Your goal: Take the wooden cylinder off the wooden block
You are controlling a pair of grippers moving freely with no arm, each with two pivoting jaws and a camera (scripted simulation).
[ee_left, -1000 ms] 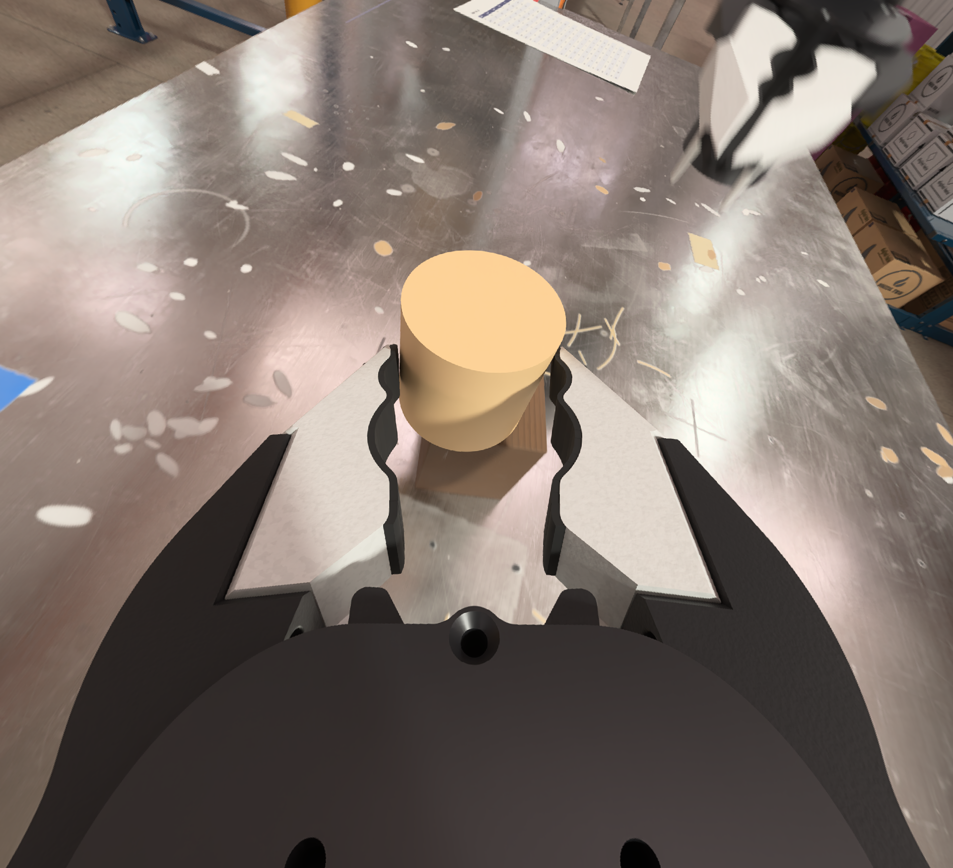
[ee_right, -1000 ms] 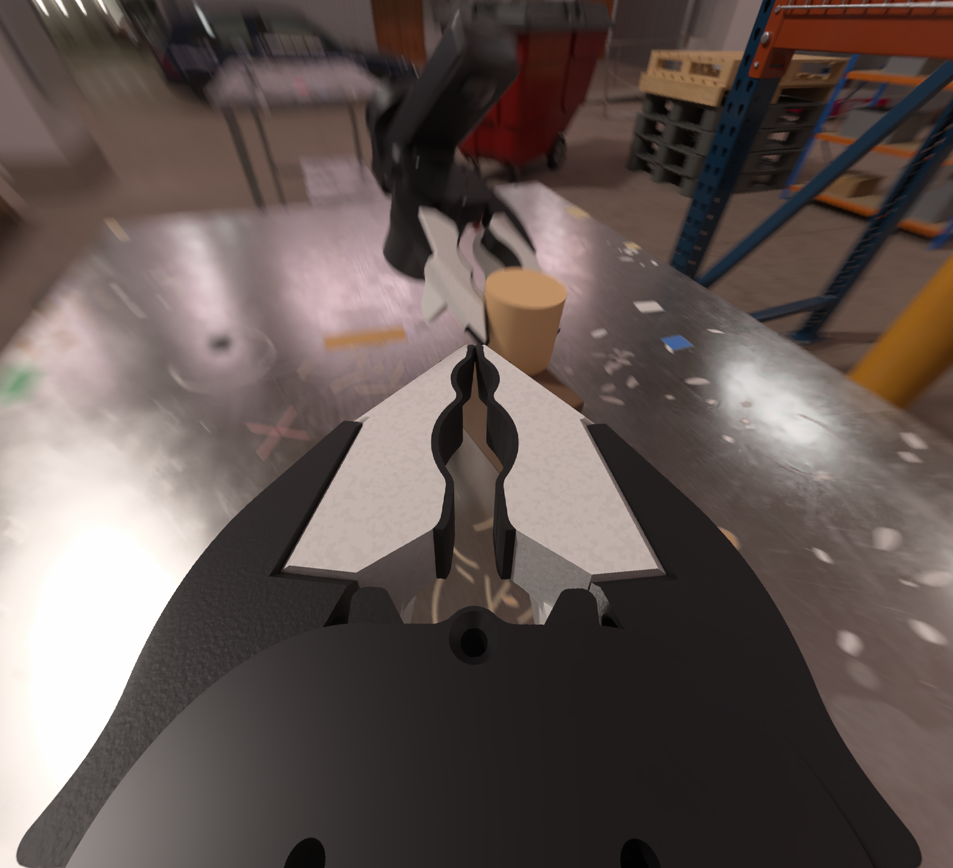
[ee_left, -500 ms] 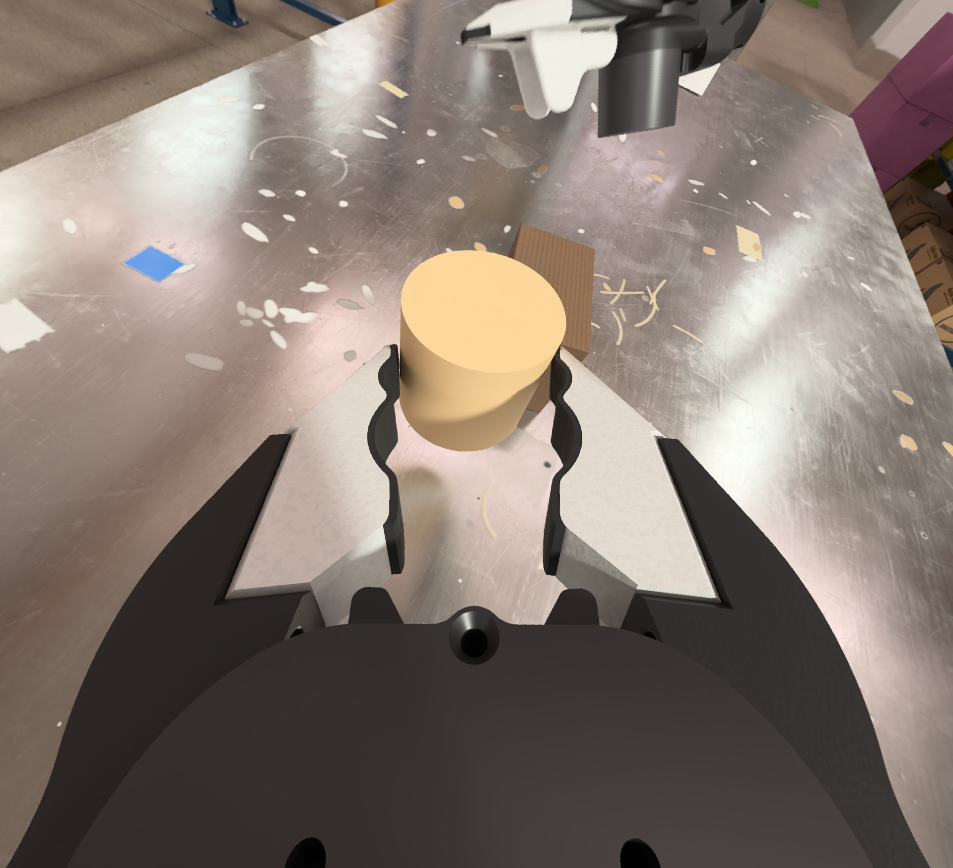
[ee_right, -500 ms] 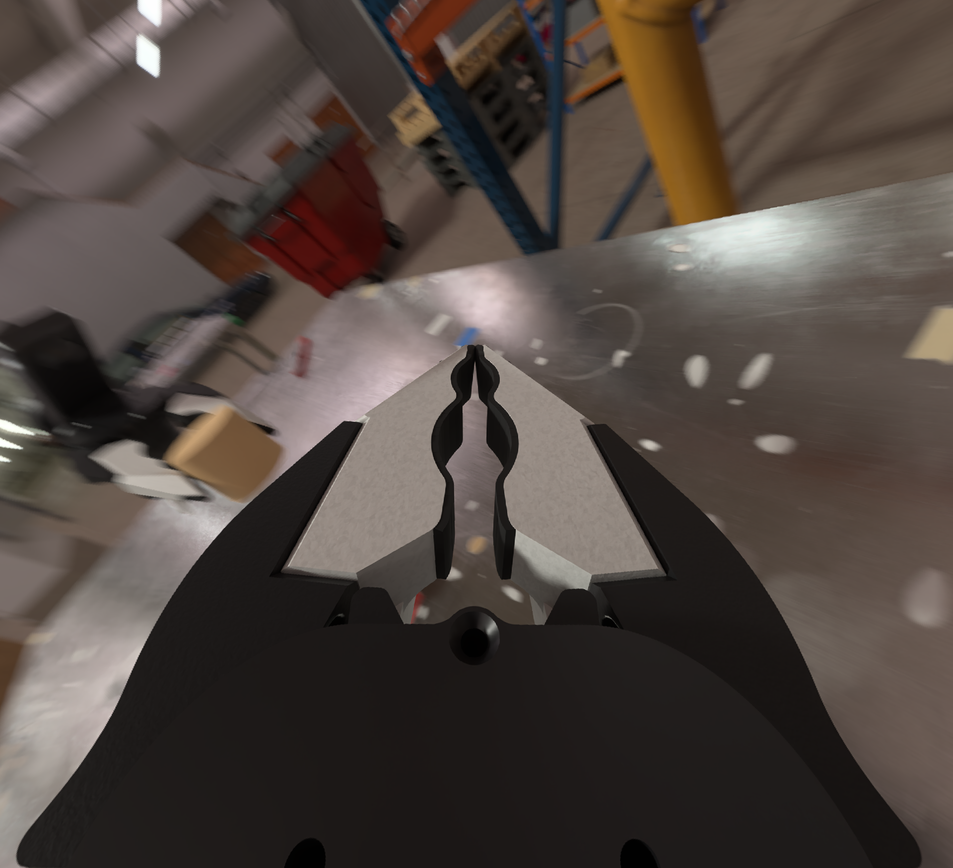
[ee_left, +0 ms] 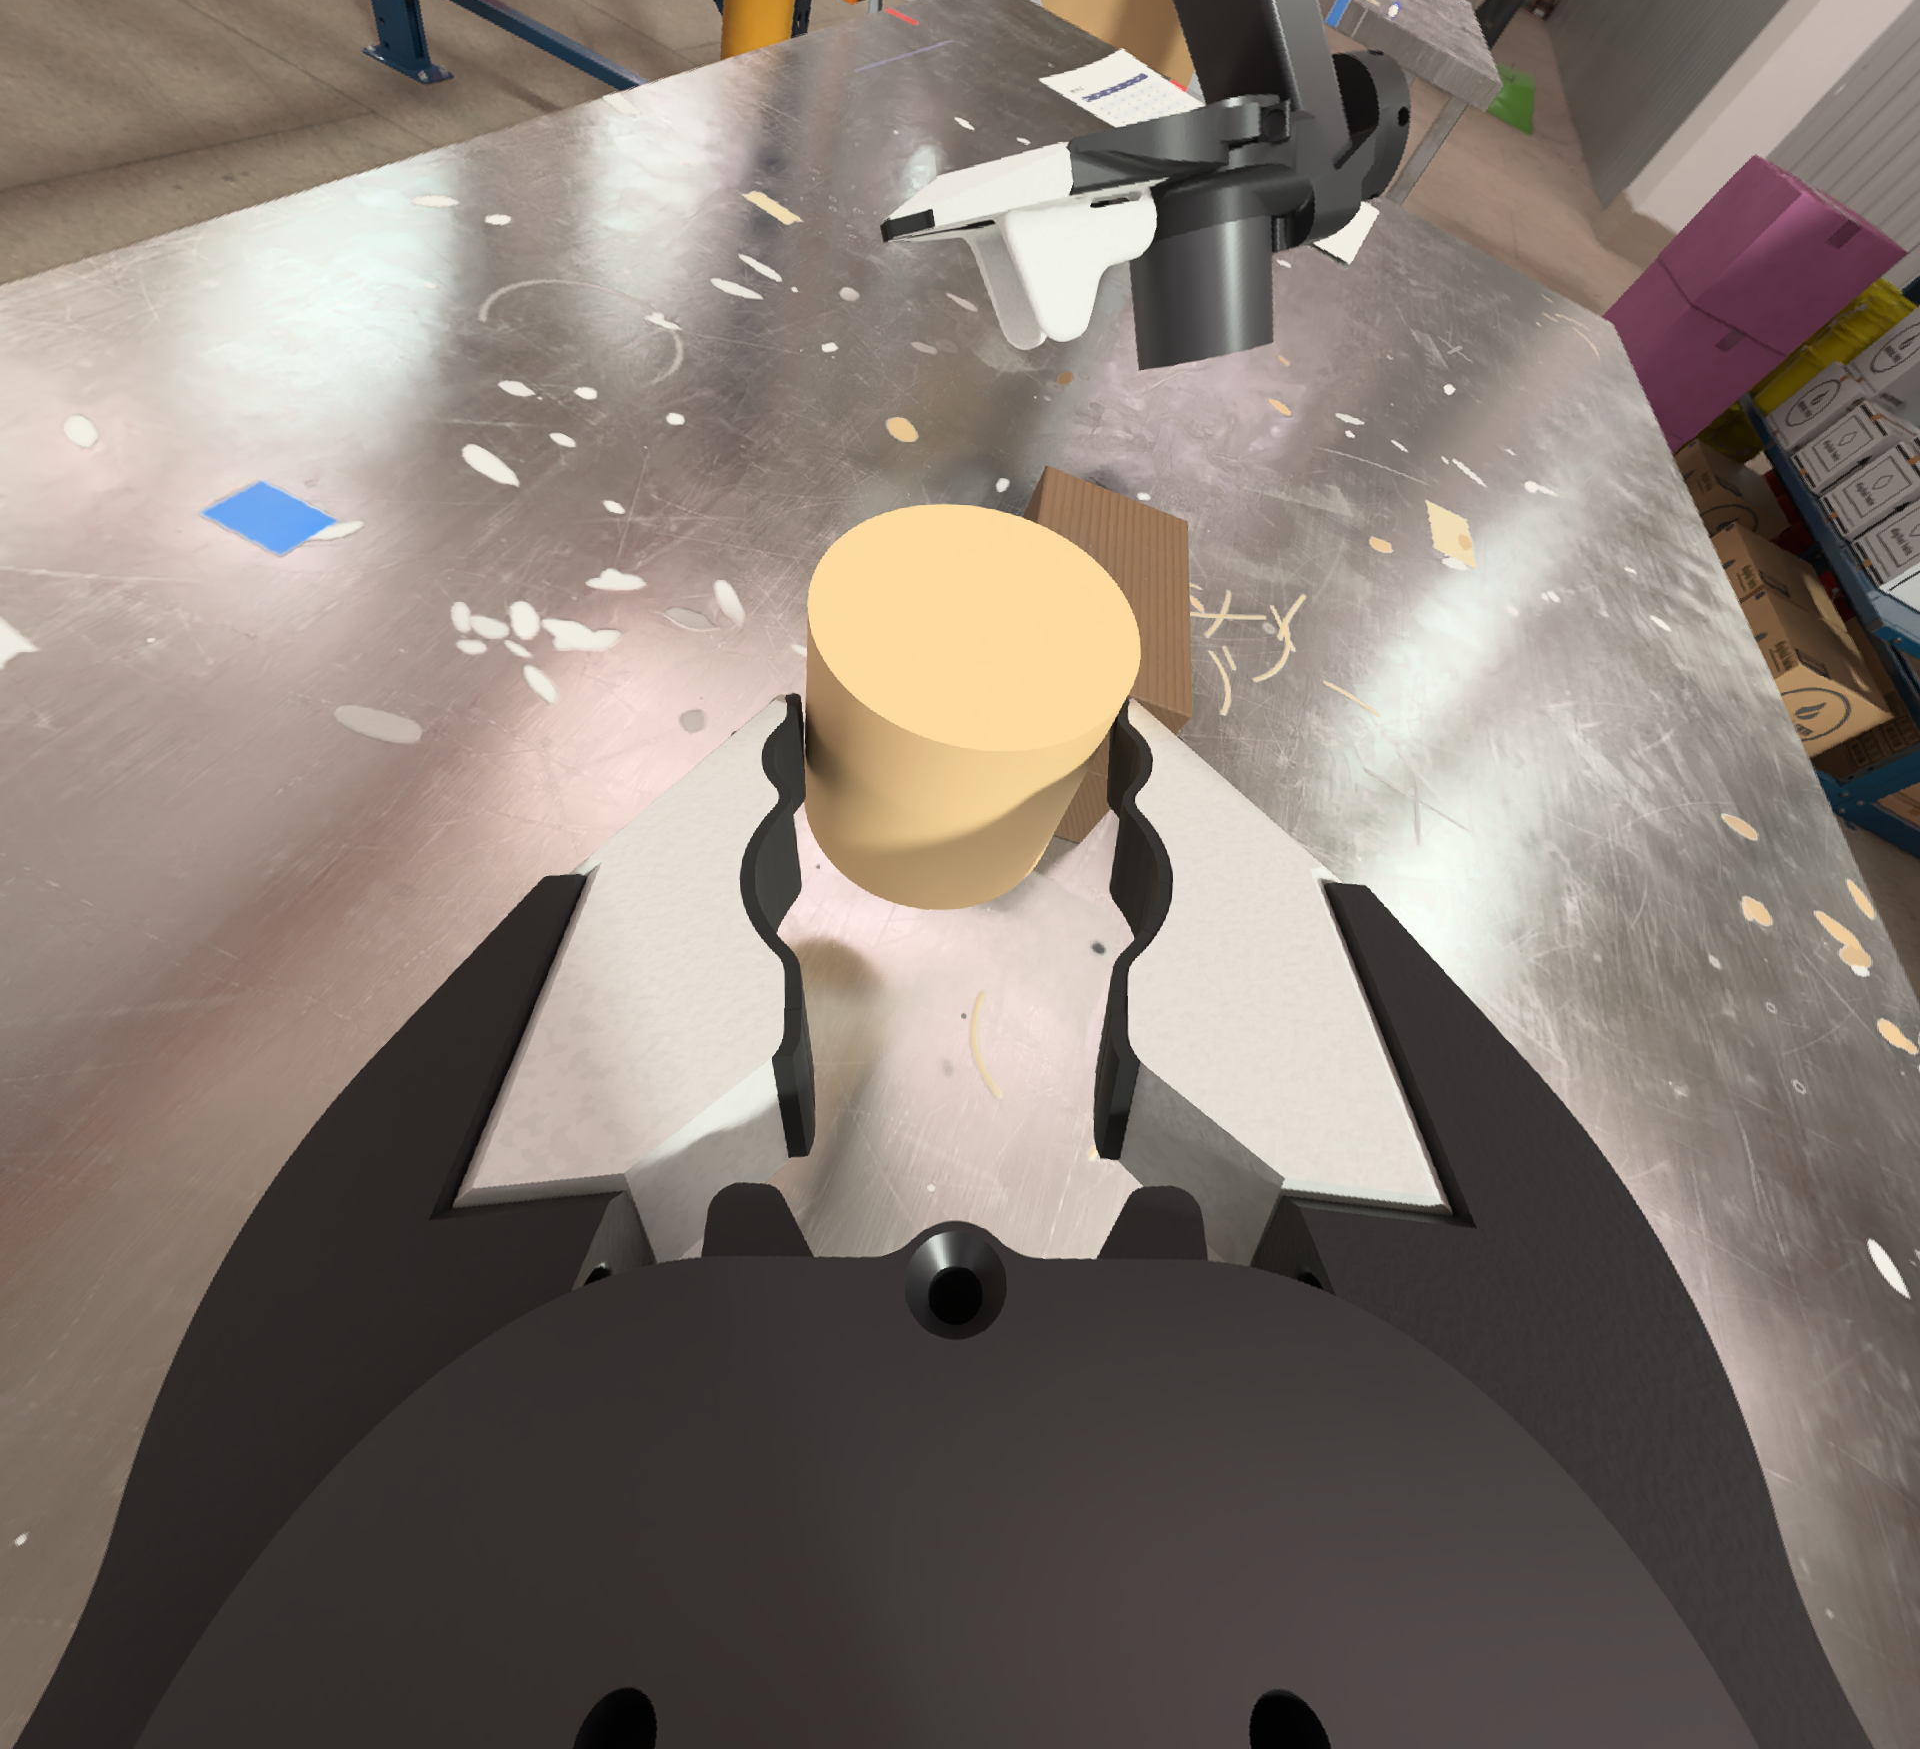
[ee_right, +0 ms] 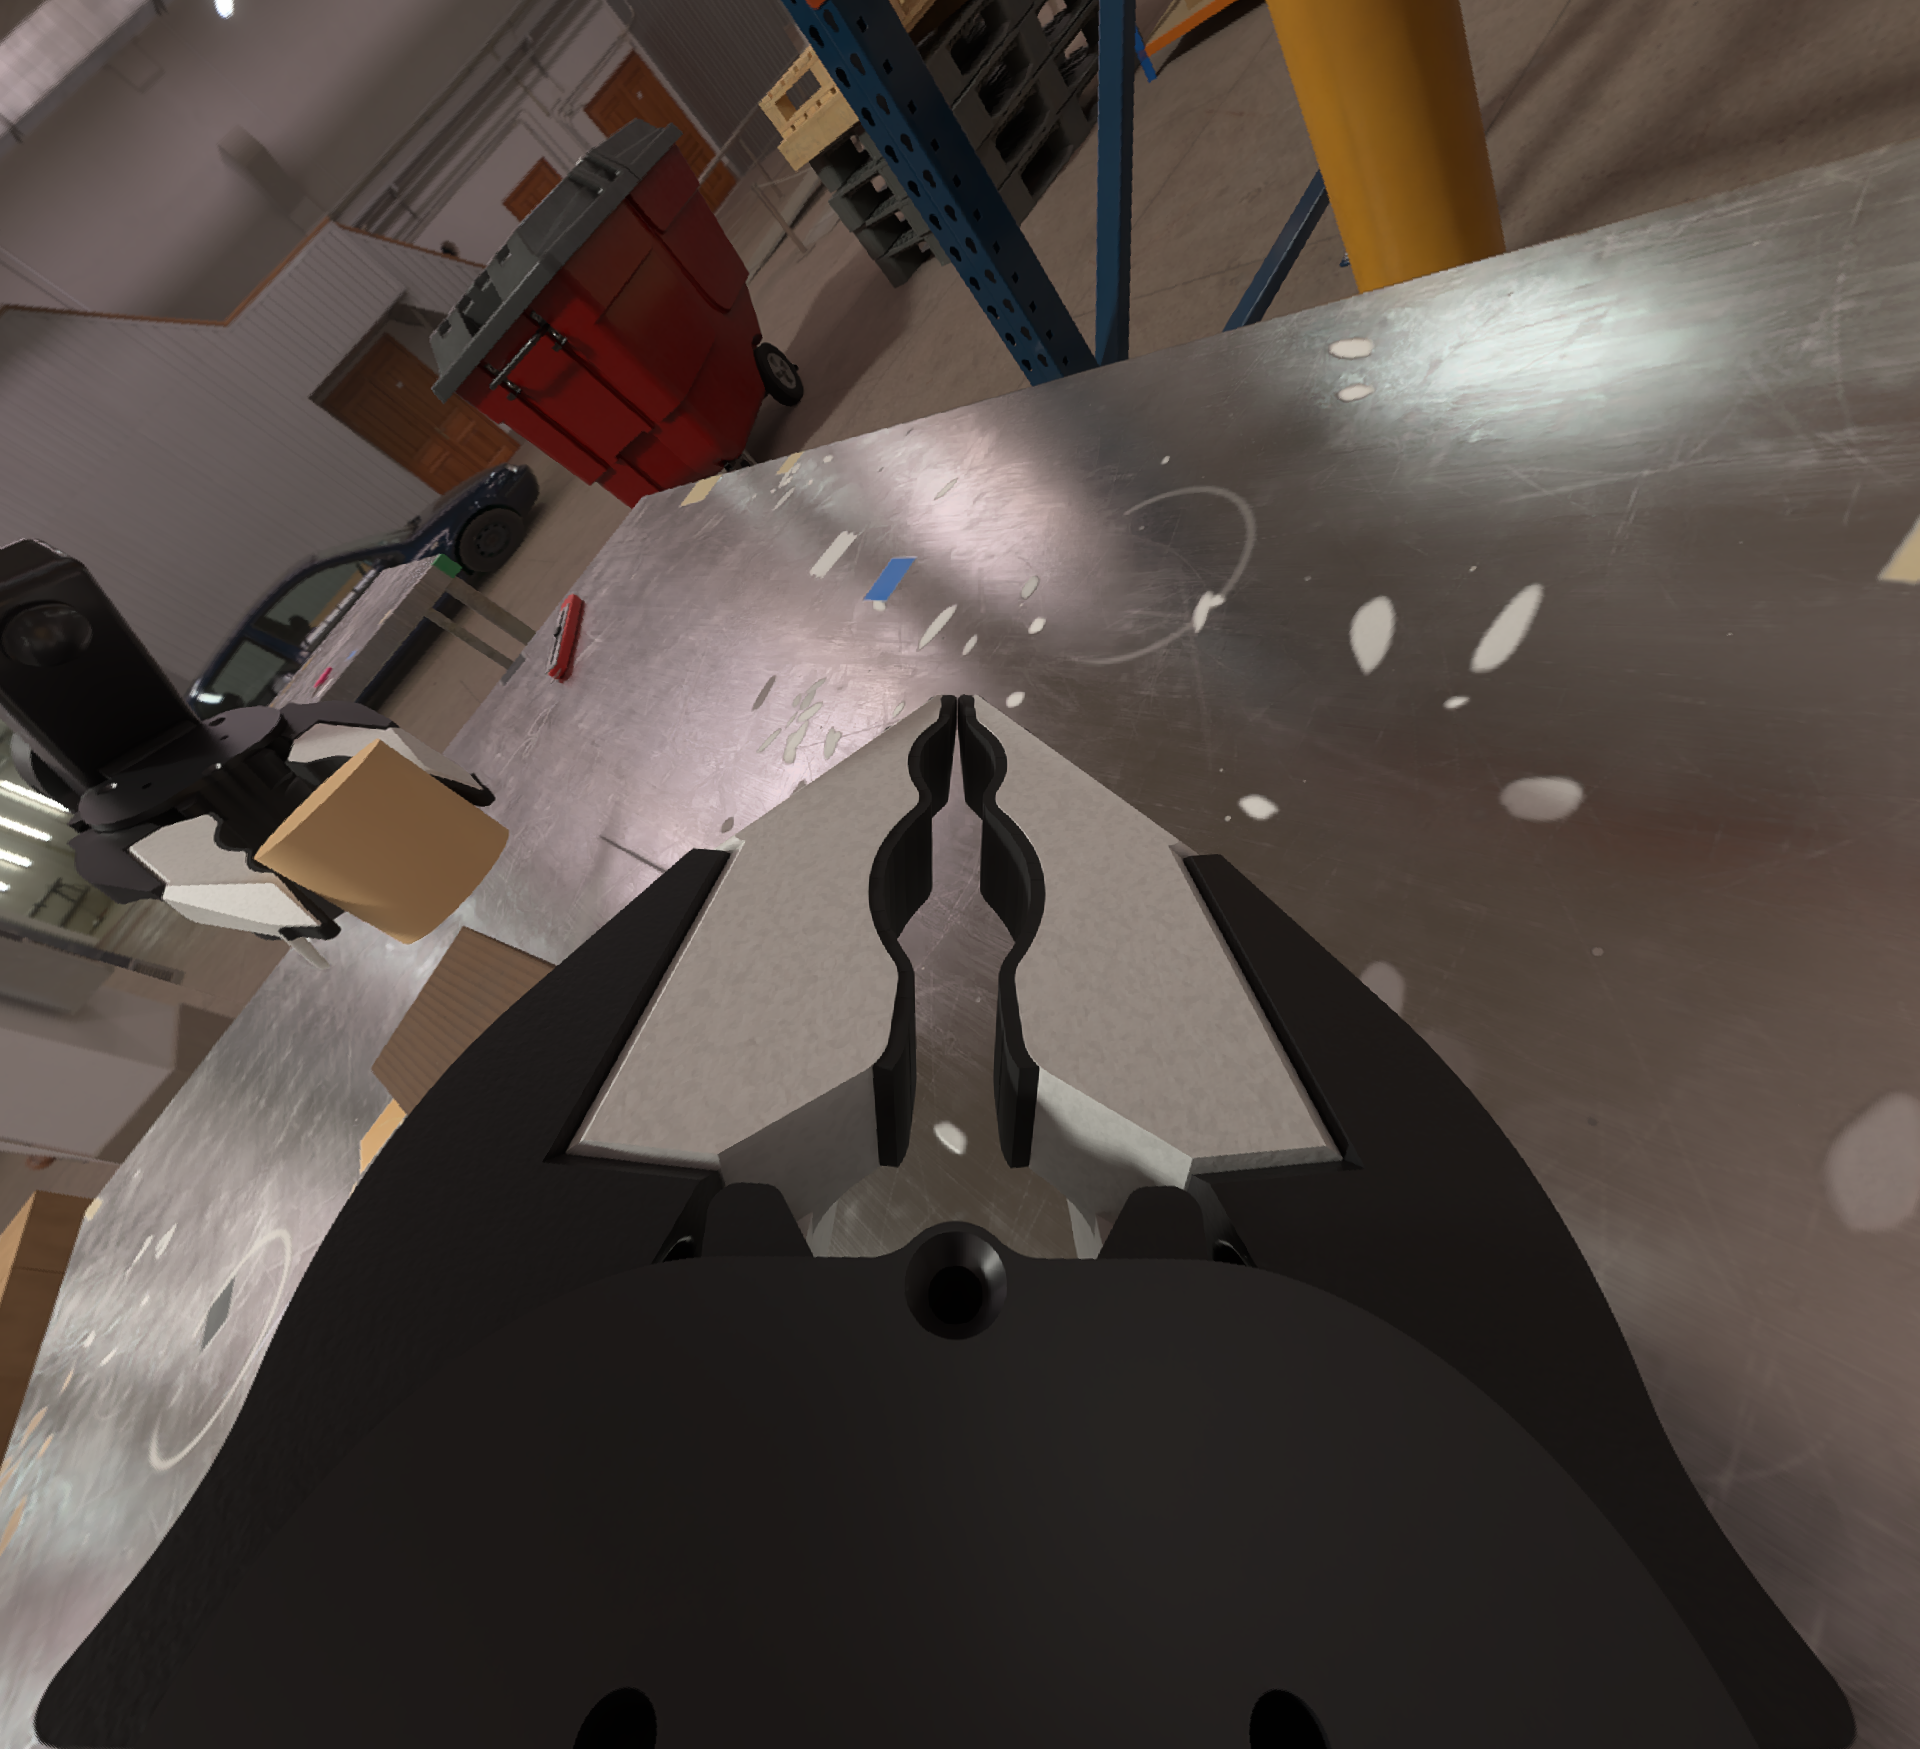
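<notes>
My left gripper (ee_left: 956,743) pinches the wooden cylinder (ee_left: 961,697) between its fingertips, lifted clear of the metal table (ee_left: 416,868). The wooden block (ee_left: 1127,577) lies flat on the table just behind the cylinder, apart from it. My right gripper (ee_right: 956,712) has its tips pressed together, empty, hovering over the table well beyond the block.

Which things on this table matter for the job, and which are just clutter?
Job:
wooden cylinder, held by the left gripper
wooden block on the metal table

Lying about:
right gripper, shut on nothing
blue scrap
paper sheet
</notes>
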